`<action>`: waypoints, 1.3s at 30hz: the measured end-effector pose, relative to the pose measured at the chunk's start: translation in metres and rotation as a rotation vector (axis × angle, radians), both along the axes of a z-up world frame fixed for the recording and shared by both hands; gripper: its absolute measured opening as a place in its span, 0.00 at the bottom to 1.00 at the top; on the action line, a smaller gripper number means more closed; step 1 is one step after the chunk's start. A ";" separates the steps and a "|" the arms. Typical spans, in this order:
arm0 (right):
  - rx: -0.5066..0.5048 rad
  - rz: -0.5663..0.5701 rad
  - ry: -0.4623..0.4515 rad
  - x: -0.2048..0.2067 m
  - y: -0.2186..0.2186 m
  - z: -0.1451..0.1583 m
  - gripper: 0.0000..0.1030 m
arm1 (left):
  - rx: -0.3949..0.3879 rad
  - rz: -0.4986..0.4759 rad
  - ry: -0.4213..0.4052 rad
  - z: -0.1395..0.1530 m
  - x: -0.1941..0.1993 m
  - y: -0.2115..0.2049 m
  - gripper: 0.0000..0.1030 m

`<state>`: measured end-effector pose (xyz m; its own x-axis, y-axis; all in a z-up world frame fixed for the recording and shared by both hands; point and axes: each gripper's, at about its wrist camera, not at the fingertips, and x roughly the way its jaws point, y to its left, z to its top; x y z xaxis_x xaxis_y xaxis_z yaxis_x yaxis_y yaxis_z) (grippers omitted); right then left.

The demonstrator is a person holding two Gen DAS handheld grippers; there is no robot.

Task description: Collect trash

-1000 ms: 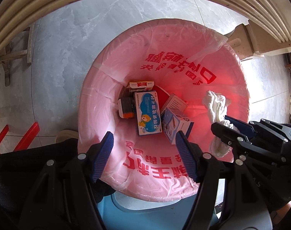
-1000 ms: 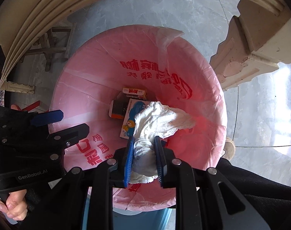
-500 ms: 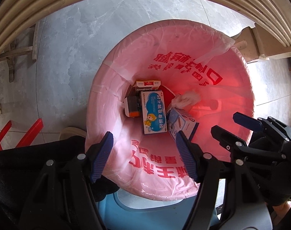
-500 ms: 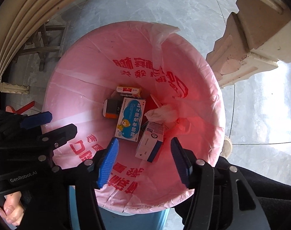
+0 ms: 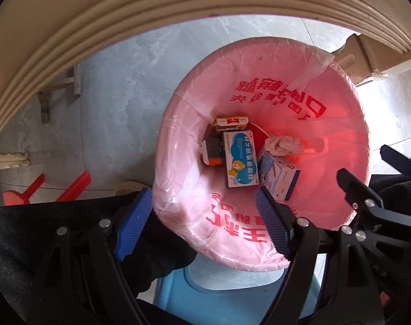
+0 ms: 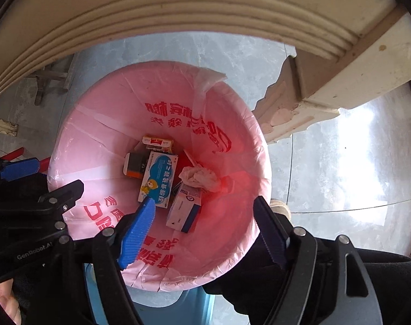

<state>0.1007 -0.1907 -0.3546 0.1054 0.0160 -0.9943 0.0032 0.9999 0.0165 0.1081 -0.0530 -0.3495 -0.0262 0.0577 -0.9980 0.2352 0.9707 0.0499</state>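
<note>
While both grippers hang over the bin (image 6: 78,146), the right gripper (image 6: 205,230) and left gripper (image 5: 202,222) are opening, nothing between their jaws. The tissue (image 6: 198,176) lies inside on the boxes (image 6: 158,180) (liner loose); a careless lift could snag the bag (image 5: 300,108).

crumpled white tissue (image 6: 198,176) | lying in pink-lined bin (image 6: 102,140) | atop boxes (image 6: 158,180)
</note>
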 end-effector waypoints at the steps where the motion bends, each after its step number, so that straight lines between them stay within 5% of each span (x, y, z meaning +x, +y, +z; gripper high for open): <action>1: -0.001 -0.005 -0.022 -0.002 -0.001 0.006 0.74 | -0.004 0.002 -0.003 0.003 0.000 0.001 0.74; 6: 0.078 -0.067 -0.080 -0.008 -0.013 0.024 0.77 | -0.024 0.017 -0.030 0.019 -0.006 0.006 0.75; 15: 0.156 -0.145 -0.194 -0.032 -0.025 0.073 0.83 | -0.070 -0.017 -0.196 0.082 -0.022 0.003 0.75; 29: -0.001 -0.090 -0.568 -0.078 -0.005 0.221 0.92 | -0.142 0.064 -0.505 0.208 -0.056 0.015 0.75; 39: -0.062 -0.086 -0.751 -0.115 -0.001 0.302 0.93 | -0.160 0.096 -0.674 0.276 -0.087 0.018 0.76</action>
<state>-0.0143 -0.1913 -0.0521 0.7530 -0.0766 -0.6535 0.0915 0.9957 -0.0112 0.0210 -0.0347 -0.0735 0.6038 -0.0633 -0.7946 0.1162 0.9932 0.0092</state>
